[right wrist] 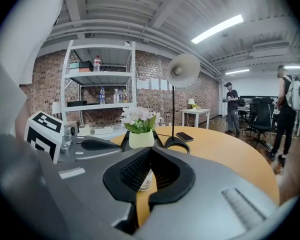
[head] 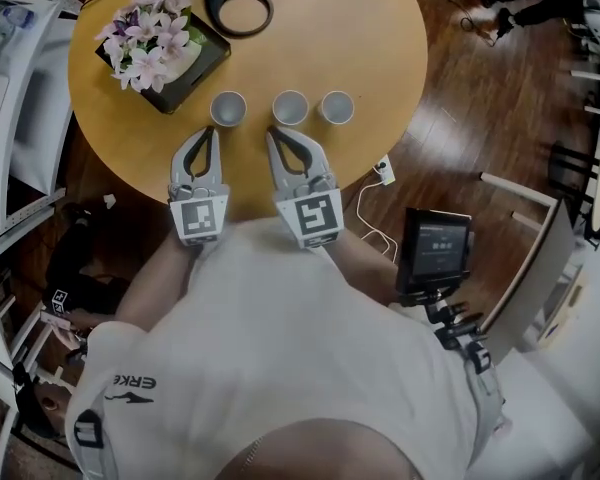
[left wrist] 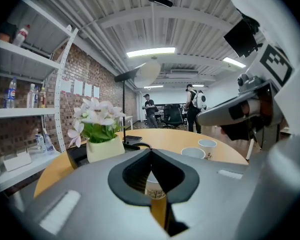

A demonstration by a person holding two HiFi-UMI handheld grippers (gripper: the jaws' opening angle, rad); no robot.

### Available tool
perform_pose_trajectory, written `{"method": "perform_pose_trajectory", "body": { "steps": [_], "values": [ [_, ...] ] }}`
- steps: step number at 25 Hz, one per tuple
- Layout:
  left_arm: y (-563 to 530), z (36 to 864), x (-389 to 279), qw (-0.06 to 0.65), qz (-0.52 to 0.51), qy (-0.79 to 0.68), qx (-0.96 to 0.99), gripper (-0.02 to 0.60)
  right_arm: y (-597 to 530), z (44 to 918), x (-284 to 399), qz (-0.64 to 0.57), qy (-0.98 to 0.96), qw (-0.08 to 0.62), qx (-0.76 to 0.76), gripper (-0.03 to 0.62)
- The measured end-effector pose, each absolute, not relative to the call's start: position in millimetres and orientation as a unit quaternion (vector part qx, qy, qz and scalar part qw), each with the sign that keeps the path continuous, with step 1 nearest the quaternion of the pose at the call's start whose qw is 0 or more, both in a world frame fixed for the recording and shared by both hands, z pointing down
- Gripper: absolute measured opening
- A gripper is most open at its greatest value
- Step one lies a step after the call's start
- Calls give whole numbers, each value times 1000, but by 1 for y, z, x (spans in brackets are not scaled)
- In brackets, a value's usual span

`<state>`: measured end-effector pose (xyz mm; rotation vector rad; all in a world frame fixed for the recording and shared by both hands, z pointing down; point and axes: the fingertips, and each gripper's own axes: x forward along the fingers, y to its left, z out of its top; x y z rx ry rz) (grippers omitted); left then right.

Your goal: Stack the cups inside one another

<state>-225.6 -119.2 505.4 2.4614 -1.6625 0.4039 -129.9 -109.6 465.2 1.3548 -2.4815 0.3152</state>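
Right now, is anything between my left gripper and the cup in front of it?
Nothing: in the head view only a bare strip of table separates the left gripper from the leftmost cup.

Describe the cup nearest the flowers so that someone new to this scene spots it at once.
Start at the round wooden table, where three white cups stand in a row near the person's edge. The one meant is the leftmost cup, just ahead of the left gripper; alone of the three, it stands beside the potted flowers.
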Motion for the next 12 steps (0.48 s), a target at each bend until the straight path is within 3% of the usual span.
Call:
{"method": "perform_pose_trajectory", "body": {
  "steps": [9,12],
  "values": [
    [-119,581,-221,95,170,-529,826,16,-106,499,-122,135,-853,186,468,14],
    [-118,595,-217,93,188,-516,830,73,-105,509,-121,145,-851,196,466,14]
  ]
}}
